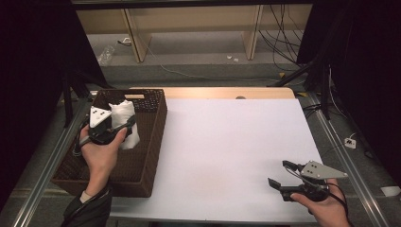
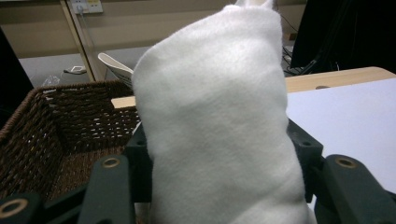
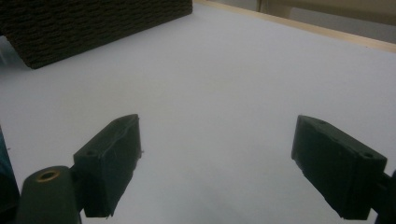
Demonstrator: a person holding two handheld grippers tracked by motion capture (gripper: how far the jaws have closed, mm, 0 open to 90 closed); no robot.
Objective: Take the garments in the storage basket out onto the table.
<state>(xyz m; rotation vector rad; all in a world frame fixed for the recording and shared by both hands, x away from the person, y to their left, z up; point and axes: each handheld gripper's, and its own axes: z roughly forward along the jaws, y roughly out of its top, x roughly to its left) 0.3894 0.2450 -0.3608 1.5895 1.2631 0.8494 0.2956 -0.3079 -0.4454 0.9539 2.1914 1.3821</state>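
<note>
left gripper [image 1: 124, 124] grips a white cloth [image 1: 126, 122] over the basket [image 1: 153, 137] at the table's left edge; right gripper [image 1: 280, 174] sits open near the front right corner.

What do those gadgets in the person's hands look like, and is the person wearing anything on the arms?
Each hand holds a black tool: the left gripper and the right gripper. Each carries a grey three-cornered plate on top, with small dark dots. The fingers are blocky, dark and flat-faced, with brass-coloured rivets at the joints. Black loops pass around the hands. The left arm wears a dark sleeve with a pale cuff.
</note>
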